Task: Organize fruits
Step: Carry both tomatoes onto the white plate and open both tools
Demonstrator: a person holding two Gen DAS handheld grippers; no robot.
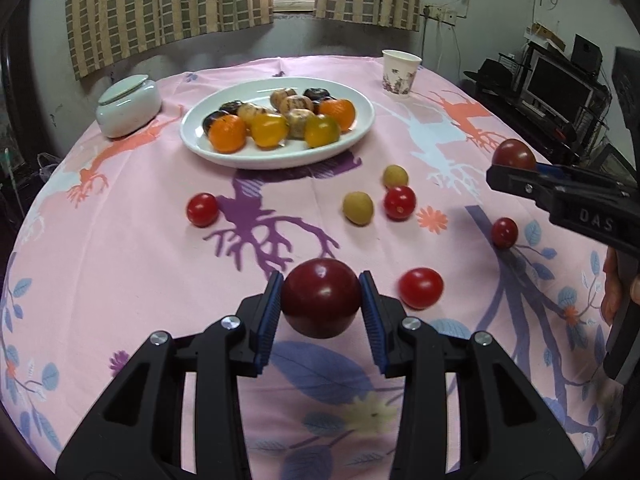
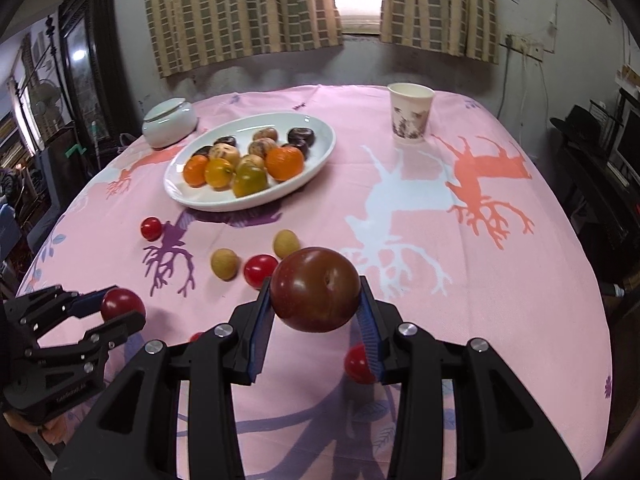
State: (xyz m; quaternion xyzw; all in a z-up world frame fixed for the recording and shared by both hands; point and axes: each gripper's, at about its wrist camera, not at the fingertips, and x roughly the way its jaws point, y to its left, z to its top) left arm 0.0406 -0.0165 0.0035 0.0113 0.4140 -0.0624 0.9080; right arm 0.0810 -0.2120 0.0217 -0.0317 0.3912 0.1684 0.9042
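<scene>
Left tool [image 1: 321, 300] clamps a dark red plum [image 1: 321, 298]; right tool [image 2: 316, 294] clamps a brownish plum [image 2: 315, 290], both above the counter [image 2: 500, 280], near the plate [image 1: 352, 136].

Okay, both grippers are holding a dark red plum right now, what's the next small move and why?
Probably carry the left hand-held gripper forward to the white plate and set its plum in the bare near rim area. The plum is held between the pads above the cloth, and the sorted fruit already sits on that plate. The right hand-held gripper and its plum can follow.
</scene>
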